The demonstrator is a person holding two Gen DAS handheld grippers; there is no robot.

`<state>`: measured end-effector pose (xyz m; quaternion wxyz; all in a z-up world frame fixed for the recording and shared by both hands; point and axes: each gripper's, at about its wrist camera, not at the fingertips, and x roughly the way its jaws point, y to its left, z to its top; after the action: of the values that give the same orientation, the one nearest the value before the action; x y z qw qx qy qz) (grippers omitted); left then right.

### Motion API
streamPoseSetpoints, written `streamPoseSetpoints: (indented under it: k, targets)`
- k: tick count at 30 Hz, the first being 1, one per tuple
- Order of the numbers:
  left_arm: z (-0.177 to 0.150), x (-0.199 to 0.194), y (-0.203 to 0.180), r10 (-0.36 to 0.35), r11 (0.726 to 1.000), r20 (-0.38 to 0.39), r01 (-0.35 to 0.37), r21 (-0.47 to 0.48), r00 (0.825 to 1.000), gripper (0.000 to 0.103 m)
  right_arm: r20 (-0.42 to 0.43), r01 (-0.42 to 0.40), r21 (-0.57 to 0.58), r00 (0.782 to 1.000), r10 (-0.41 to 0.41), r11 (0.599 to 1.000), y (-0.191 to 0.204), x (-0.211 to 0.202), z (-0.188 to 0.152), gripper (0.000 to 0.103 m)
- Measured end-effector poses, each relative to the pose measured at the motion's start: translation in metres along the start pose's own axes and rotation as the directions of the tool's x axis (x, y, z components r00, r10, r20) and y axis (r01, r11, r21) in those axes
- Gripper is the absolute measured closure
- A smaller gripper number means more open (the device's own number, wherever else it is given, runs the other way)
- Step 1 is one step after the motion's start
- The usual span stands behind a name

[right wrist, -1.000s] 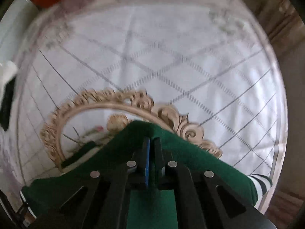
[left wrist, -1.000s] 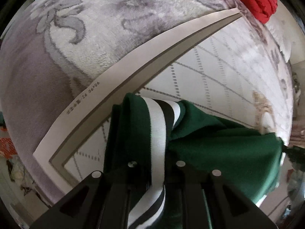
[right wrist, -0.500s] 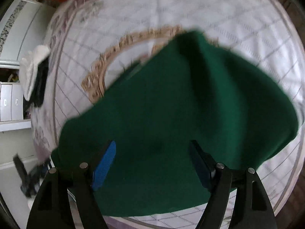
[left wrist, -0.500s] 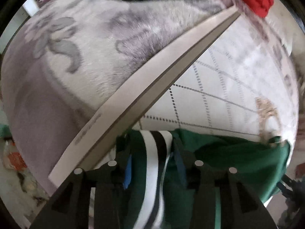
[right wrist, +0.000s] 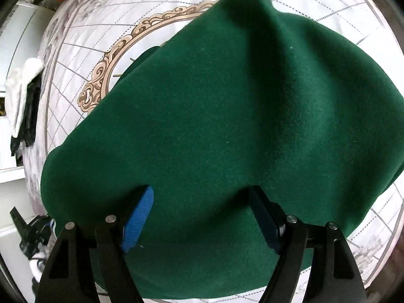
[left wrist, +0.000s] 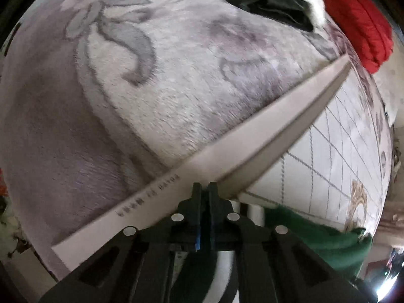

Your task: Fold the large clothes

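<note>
The green garment (right wrist: 227, 126) lies spread on the white patterned mat (right wrist: 315, 7), filling the centre of the right wrist view. The right gripper (right wrist: 202, 217) hangs over it, jaws spread, grasping nothing. The left gripper (left wrist: 205, 202) is clenched empty, the garment at its four o'clock.

Red cloth (left wrist: 358, 22) at blanket edge; grey floral plush blanket (left wrist: 151, 88); white quilted sheet (right wrist: 315, 0), gold scroll ring (right wrist: 118, 50).

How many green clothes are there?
1. The green garment lies spread on the white patterned bedspread under the open right gripper. The left wrist view shows its edge by the shut left gripper. More could be hidden out of view.
</note>
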<state>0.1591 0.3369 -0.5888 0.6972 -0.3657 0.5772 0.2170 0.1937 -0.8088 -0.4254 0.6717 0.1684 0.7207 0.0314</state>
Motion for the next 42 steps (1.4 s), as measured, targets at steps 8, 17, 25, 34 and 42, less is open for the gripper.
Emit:
streamPoseSetpoints:
  k: [8, 17, 25, 34, 42]
  targets:
    - [-0.025, -0.082, -0.014, 0.005, 0.980, 0.051, -0.015, 0.200, 0.999, 0.085, -0.009, -0.112, 0.014, 0.994, 0.112, 0.994, 0.009, -0.030, -0.025, 0.023]
    - [-0.129, -0.039, -0.075, 0.088, 0.890, -0.078, -0.043, 0.454, 0.993, 0.000, 0.009, 0.002, -0.116, 1.000, -0.001, 0.993, 0.049, -0.029, -0.075, 0.023]
    - [-0.136, 0.026, -0.145, 0.175, 0.840, -0.069, -0.113, 0.531, 0.982, 0.000, -0.077, 0.134, -0.145, 0.986, -0.146, 0.980, 0.054, 0.036, -0.041, 0.012]
    - [-0.098, 0.027, -0.199, 0.122, 0.852, -0.014, -0.097, 0.514, 0.992, 0.000, -0.001, -0.046, -0.168, 0.999, 0.047, 0.985, 0.087, -0.014, -0.010, 0.072]
    - [-0.098, 0.075, -0.203, 0.219, 0.810, -0.032, -0.163, 0.563, 0.975, 0.000, -0.081, 0.067, -0.204, 0.993, -0.085, 0.977, 0.105, 0.045, 0.020, 0.078]
